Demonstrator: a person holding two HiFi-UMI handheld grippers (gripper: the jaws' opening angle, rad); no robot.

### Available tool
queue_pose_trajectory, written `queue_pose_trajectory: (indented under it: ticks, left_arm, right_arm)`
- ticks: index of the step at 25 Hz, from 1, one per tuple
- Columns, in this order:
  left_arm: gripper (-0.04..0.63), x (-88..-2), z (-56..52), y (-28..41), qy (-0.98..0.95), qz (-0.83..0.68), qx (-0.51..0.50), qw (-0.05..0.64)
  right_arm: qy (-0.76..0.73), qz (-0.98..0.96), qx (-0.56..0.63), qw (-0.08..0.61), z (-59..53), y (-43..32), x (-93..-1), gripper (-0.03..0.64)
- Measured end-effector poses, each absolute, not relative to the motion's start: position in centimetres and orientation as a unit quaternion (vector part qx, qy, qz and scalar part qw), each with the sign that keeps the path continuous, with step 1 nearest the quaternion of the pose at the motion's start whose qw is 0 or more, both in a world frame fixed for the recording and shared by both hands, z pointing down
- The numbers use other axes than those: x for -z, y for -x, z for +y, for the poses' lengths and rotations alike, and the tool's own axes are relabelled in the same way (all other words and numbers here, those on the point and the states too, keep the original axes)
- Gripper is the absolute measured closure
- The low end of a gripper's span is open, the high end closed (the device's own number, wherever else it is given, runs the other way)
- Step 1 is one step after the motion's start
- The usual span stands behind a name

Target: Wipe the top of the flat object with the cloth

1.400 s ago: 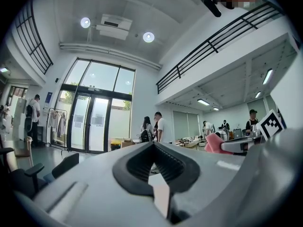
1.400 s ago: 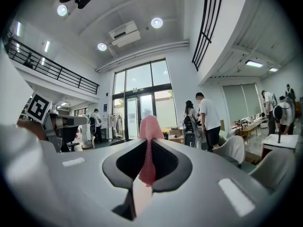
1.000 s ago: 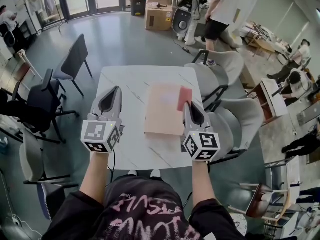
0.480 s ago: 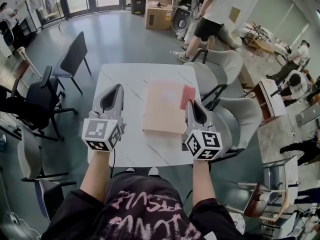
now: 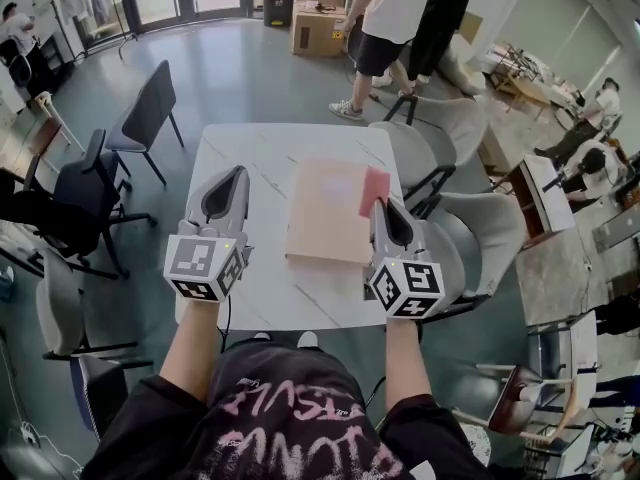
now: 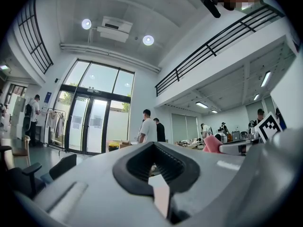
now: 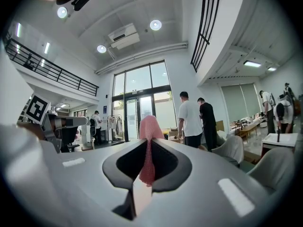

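Note:
A flat tan board [image 5: 325,213] lies on the right half of the white marble table [image 5: 250,158]. My right gripper [image 5: 379,205] hovers over the board's right edge, shut on a pink cloth [image 5: 373,190] that stands up from its tips. In the right gripper view the pink cloth [image 7: 150,129] is pinched between the jaws of that gripper [image 7: 148,144] and rises above them. My left gripper [image 5: 238,172] is held over the table's left half, left of the board, with jaws shut and nothing in them. The left gripper view shows the left gripper [image 6: 152,144] pointing out into the room.
Grey armchairs [image 5: 440,143] crowd the table's right side. A black chair [image 5: 150,113] and an office chair [image 5: 80,203] stand to its left. Two people [image 5: 400,18] stand beyond the far edge near cardboard boxes [image 5: 318,28].
Both grippers have stayed almost still, the cloth still held over the board's right edge. The people beyond the table have walked to the left.

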State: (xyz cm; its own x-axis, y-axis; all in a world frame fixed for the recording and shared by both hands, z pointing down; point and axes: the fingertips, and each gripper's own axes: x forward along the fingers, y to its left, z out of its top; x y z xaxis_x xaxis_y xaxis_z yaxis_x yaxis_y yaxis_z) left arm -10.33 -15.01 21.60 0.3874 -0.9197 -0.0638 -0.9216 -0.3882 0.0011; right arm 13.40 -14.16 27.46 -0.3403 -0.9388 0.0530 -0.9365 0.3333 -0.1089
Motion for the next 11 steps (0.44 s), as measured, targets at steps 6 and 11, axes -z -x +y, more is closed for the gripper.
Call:
queue_pose_trajectory:
  ticks: [6, 11]
  left_arm:
    - [0.595, -21.84, -14.86, 10.27, 0.833, 0.553, -0.024, 0.017]
    - [0.595, -21.84, -15.26, 10.0, 0.834, 0.551, -0.024, 0.019]
  right_arm:
    - [0.572, 0.818, 0.06, 0.006, -14.11, -13.42, -27.78, 0.572]
    - [0.571, 0.819, 0.058, 0.005, -14.61, -13.63, -27.72, 0.573]
